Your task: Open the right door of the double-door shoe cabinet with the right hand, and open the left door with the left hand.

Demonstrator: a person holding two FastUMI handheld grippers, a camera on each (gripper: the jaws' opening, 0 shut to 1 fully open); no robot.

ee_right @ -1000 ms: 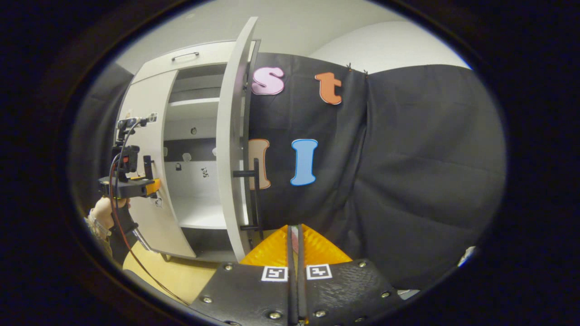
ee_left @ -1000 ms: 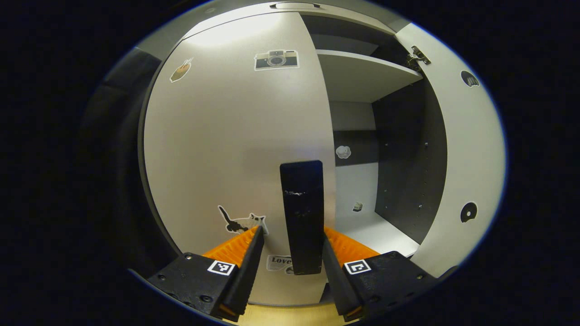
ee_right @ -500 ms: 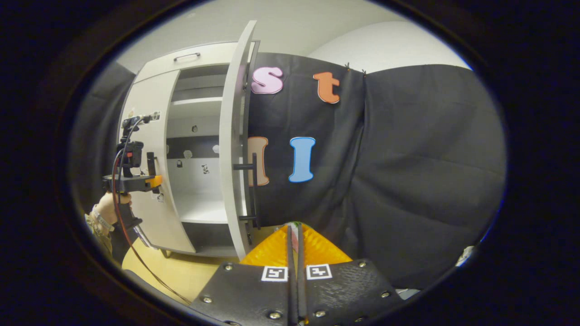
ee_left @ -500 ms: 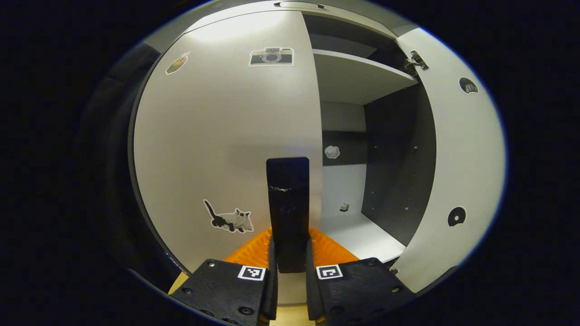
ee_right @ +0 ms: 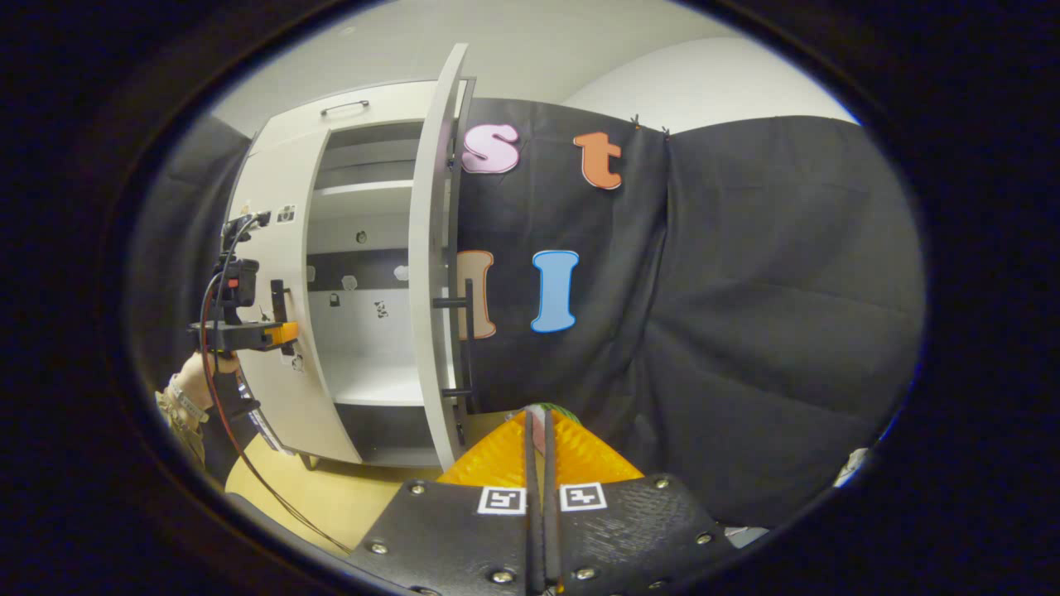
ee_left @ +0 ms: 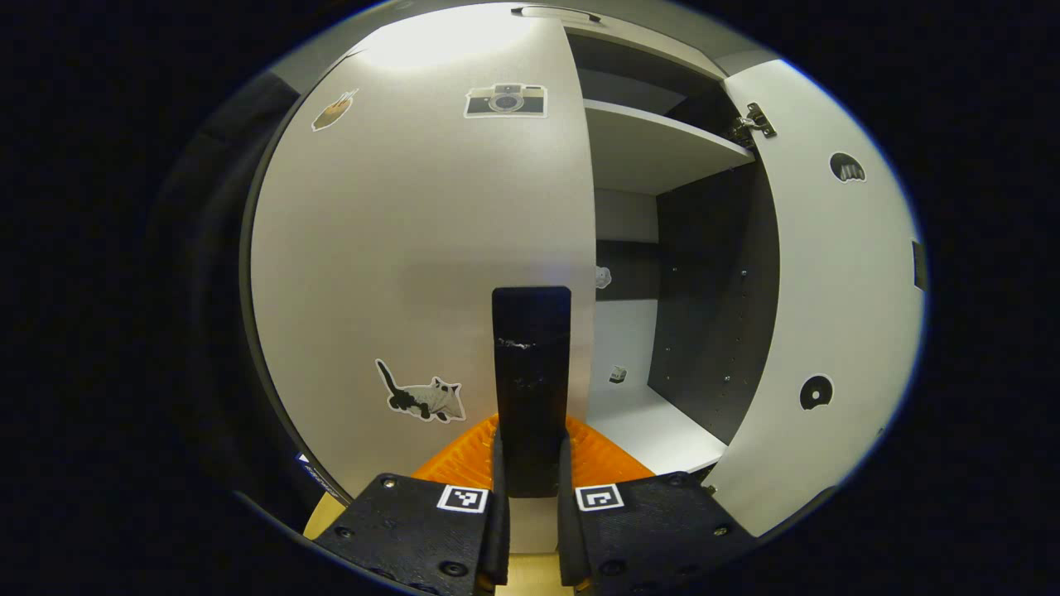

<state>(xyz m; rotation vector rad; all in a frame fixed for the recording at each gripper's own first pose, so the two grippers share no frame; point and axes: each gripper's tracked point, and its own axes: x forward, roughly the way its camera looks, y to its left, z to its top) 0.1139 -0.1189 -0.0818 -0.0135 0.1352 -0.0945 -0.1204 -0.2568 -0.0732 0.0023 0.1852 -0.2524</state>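
Left gripper (ee_left: pixel 530 463): both fingers clamped on the black bar handle (ee_left: pixel 531 364) of the white left door (ee_left: pixel 414 248), door near closed. White right door (ee_right: pixel 431 265) swung wide, edge-on in the right gripper view. Right gripper (ee_right: pixel 538 447): fingers pressed together, holding nothing, clear of the cabinet. Cabinet's white shelves (ee_left: pixel 654 149) bare; small stickers on the back panel (ee_left: pixel 617 374).

left close, right farther: shared cabinet (ee_right: pixel 364 248)
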